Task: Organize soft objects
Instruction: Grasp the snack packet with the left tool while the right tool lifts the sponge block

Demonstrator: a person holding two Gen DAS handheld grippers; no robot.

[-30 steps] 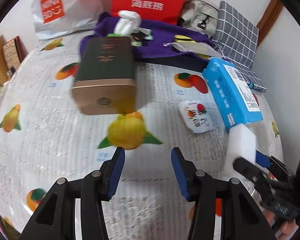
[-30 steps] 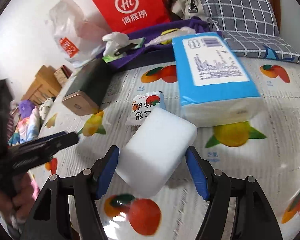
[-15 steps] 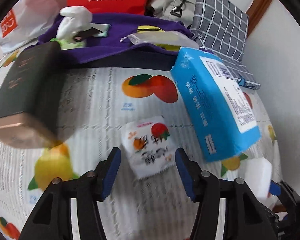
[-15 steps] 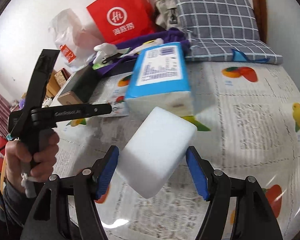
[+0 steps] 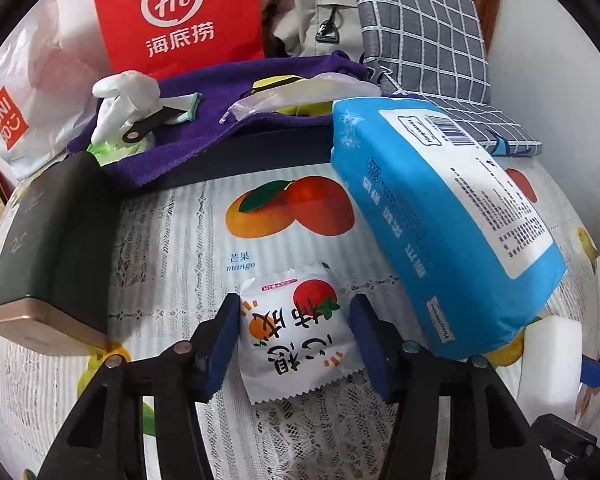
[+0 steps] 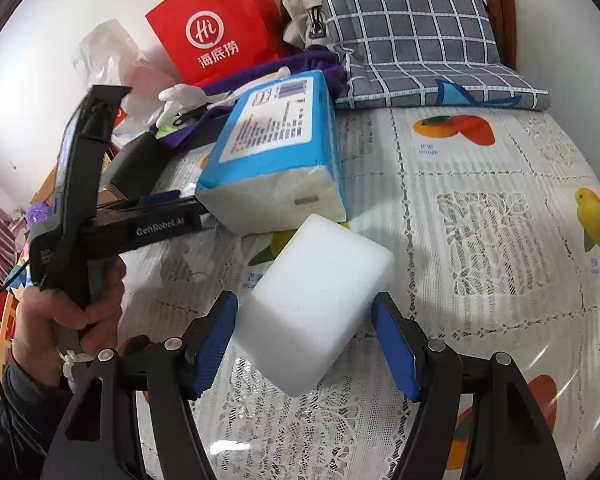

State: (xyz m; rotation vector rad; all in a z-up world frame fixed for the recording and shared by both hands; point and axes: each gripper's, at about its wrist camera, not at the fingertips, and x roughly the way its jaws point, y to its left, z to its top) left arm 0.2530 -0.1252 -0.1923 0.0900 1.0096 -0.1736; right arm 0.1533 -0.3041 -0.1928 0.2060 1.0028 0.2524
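**Grippers at work on the fruit-print tablecloth**

Snack packet [image 5: 296, 332] is lying flat on the fruit-print tablecloth [image 5: 172, 240], and the left gripper [image 5: 294, 344] is straddling it. Its jaws are closing, with the packet between the blue pads; the left pad is touching the packet's edge, while the right pad is standing just clear of it. A dark box with a gold end [image 5: 48, 252] is lying to the left of the packet, and a blue tissue pack [image 5: 440, 216] is lying to its right.

The right gripper [image 6: 304, 344] is gripping a white foam block [image 6: 316, 304], both pads pressing its sides, and is holding it tilted above the cloth, just in front of the tissue pack's white end. A person's hand [image 6: 68, 320] is grasping the left gripper's handle.

A red paper bag [image 5: 176, 16] and a checked pillow [image 5: 420, 32] are standing at the far edge.
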